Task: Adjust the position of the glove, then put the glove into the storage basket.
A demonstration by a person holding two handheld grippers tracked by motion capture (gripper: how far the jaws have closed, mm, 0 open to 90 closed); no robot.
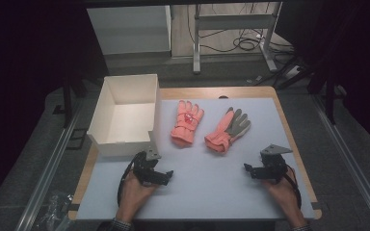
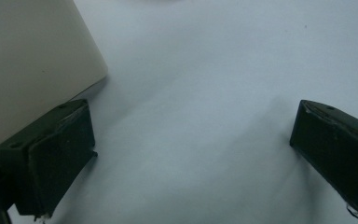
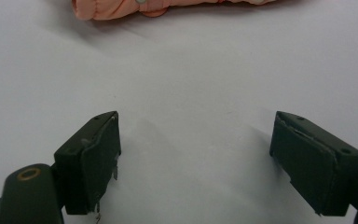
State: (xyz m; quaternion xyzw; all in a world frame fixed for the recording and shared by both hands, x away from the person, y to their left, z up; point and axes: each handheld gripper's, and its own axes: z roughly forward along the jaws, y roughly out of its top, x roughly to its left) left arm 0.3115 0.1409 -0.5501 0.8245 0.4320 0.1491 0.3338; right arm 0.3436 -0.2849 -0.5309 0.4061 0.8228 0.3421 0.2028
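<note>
Two padded coral-pink gloves lie untouched at twelve o'clock of both spread, empty tongs, left tongs and right tongs; next, reach one, likely for the open white cardboard box.

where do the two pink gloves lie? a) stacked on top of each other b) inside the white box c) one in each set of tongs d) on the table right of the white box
d: both pink gloves lie flat and apart on the grey table, to the right of the white box, whose inside holds nothing.
</note>
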